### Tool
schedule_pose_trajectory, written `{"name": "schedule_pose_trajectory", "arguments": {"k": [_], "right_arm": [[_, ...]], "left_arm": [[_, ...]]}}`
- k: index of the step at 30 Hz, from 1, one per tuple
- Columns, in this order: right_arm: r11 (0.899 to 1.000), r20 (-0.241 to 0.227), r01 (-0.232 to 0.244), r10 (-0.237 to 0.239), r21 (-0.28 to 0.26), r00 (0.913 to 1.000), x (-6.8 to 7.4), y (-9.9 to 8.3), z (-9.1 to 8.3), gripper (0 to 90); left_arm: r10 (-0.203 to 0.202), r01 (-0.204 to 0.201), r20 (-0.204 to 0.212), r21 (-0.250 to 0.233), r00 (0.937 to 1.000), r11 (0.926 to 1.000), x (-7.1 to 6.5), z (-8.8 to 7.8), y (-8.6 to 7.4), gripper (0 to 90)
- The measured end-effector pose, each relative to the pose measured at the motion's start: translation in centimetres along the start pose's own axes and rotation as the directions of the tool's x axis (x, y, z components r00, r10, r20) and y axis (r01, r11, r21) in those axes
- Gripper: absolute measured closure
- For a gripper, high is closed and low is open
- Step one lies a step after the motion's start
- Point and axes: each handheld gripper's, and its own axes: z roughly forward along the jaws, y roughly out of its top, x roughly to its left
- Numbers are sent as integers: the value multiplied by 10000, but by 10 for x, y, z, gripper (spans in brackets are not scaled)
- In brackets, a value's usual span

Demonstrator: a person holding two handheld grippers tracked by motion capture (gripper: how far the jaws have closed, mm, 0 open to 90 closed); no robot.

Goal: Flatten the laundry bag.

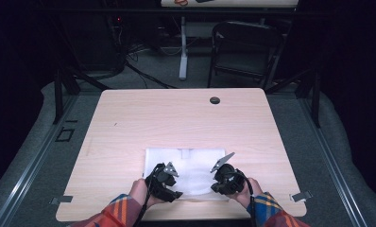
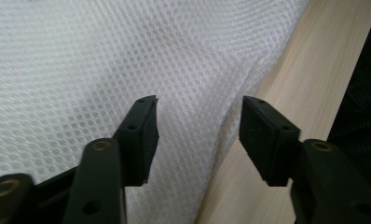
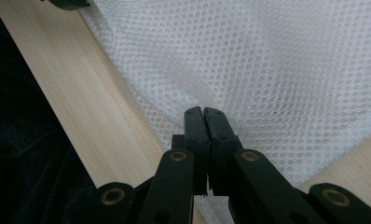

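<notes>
R gripper [image 3: 204, 112]: fingers [image 3: 194, 128] pressed together, tips down on the near edge of the white mesh cloth [image 3: 267, 60]. Mesh bunches up a bit right at the tips, so it looks like a pinch on the cloth edge, though the fabric betw. the pads can't be made out clearly. Bare wood of the surface [image 3: 81, 107] runs just beside the tips on one side, w/ a small wedge of it at the lower corner on the other side.

L gripper [image 2: 198, 116]: fingers [image 2: 141, 135] spread, gap clearly open, nothing pressed betw. them. One finger sits over the mesh cloth [image 2: 104, 56], the other over the strip of surface [image 2: 305, 70] just past the cloth's edge; the edge itself, slightly lifted into a fold, runs thru the gap. Whether the tips touch the cloth: can't tell.

High view: both grippers low at the near edge of the surface [image 1: 176, 118], L gripper [image 1: 169, 171] at the near left part of the cloth, R gripper [image 1: 219, 168] at the near right part, well apart from each other. Each held by a hand, plaid sleeves [image 1: 115, 213] coming in from the bottom. Cloth [image 1: 195, 161] lies flat as a rough rectangle, centred side to side, on the near half of the surface, its near edge close to the surface's rim.

Farther out: small dark round cap [image 1: 215, 100] near the far edge of the surface. Beyond that, a dark folding chair [image 1: 245, 47] and cables on the floor.
</notes>
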Motion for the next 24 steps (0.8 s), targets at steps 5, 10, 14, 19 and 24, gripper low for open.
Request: {"name": "schedule_pose_trajectory", "arguments": {"k": [5,10,14,19,24], "right_arm": [[9992,-250,-144,134,-377,9996,-5,0,-9,893],[9968,-315,-392,371,-690,9988,-7,1,-12,892],[9970,-315,-331,309,-700,9990,-7,0,-11,891],[9982,-250,-285,272,-528,9993,-6,0,-8,874],[9984,-123,-163,156,-550,9998,-1,-1,-10,821]], "left_arm": [[337,-338,-67,-260,9994,9991,-8,2,10,357],[990,-986,-314,145,9946,9950,-19,15,19,358],[1276,-1268,-302,288,9914,9915,-21,21,21,526],[1197,-1190,-165,378,9927,9922,-20,25,21,746],[882,-882,6,217,9961,9959,-15,26,20,838]]}}
